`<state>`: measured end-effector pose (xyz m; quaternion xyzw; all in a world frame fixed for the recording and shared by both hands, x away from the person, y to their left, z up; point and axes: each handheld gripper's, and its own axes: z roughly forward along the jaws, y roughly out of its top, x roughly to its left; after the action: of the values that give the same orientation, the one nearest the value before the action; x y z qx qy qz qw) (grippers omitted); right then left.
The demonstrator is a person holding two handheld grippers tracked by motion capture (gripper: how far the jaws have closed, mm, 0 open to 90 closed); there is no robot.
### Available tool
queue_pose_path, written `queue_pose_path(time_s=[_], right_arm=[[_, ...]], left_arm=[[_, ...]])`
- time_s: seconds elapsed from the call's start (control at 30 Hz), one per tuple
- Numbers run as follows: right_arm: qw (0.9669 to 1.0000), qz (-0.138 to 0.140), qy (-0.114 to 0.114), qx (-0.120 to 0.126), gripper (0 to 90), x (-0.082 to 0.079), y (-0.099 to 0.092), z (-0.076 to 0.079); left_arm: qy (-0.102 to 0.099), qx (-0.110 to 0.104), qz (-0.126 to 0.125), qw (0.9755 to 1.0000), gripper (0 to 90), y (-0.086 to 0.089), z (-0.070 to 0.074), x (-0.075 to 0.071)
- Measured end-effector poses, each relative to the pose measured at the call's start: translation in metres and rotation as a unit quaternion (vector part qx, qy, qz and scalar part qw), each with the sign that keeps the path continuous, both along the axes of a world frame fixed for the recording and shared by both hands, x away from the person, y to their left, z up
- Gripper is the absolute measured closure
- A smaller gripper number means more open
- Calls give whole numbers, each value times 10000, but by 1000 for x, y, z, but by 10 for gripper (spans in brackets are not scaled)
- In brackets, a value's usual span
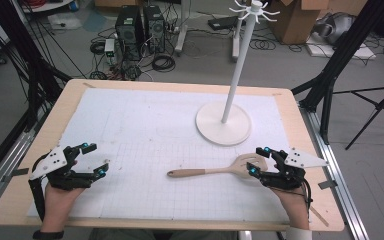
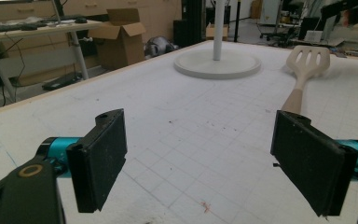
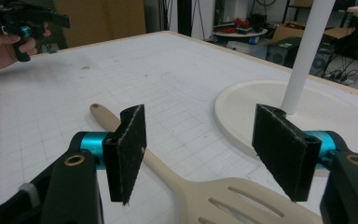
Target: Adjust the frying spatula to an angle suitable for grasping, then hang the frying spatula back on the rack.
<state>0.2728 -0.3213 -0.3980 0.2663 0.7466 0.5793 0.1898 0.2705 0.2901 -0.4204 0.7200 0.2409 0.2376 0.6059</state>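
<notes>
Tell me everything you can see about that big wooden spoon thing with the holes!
It is a pale wooden spatula with a long round handle and a wide flat head cut by long slots. It lies flat on the white mat, handle pointing left in the high view, head close to the white stand but apart from it. The right gripper hovers open over its head, pads either side without pressing it. Nothing else touches it.

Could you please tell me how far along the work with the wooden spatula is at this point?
Nothing looks done yet: the spatula lies flat on the table, beside the white stand. In hand: the right gripper hovers open over its slotted head. The left gripper waits open. Gripping and lifting remain.
</notes>
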Motion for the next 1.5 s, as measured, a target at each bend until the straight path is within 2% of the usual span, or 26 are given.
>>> queue_pose_path(time_s=[0.07,0.17,0.3,0.43,0.5,0.63,0.77,0.83,0.9,0.97,1.13,1.2,1.3,1.43,1.5], right_arm=[[10000,11,17,48,339,1,-1,1],[10000,60,-38,-6,339,4,1,6],[9995,311,-71,-61,333,12,4,14],[9985,480,-15,-258,318,22,8,20],[9970,669,21,-379,307,26,13,23],[9930,832,56,-831,281,39,26,23],[9863,1098,67,-1230,271,48,37,21],[9830,1260,140,-1331,269,52,42,19],[9789,1323,228,-1541,268,54,48,18],[9749,1454,301,-1657,269,56,53,17],[9675,1608,417,-1908,275,60,65,16],[9619,1715,499,-2068,291,61,71,14],[9508,1886,554,-2395,328,62,81,11],[9390,2054,647,-2680,374,63,91,8],[9347,2127,687,-2764,411,64,94,6]], left_arm=[[-4,-2,-11,10000,189,0,1,0],[-28,-21,-31,10000,188,0,2,-1],[-10,-8,-48,10000,189,0,2,-1],[17,46,-20,10000,185,1,2,-2],[42,41,-4,10000,185,1,2,-3],[58,18,5,10000,184,2,2,-4],[78,34,-34,10000,183,1,1,-3],[95,19,-32,9999,182,1,1,-3],[109,28,-44,9999,180,1,0,-2],[111,33,-51,9999,180,1,1,-2],[105,50,-63,9999,180,0,1,-3],[112,63,-68,9999,179,0,0,-2],[116,84,-83,9999,179,0,1,-2],[130,54,-94,9999,179,-1,1,-2],[151,87,-122,9998,179,-1,0,-2]])
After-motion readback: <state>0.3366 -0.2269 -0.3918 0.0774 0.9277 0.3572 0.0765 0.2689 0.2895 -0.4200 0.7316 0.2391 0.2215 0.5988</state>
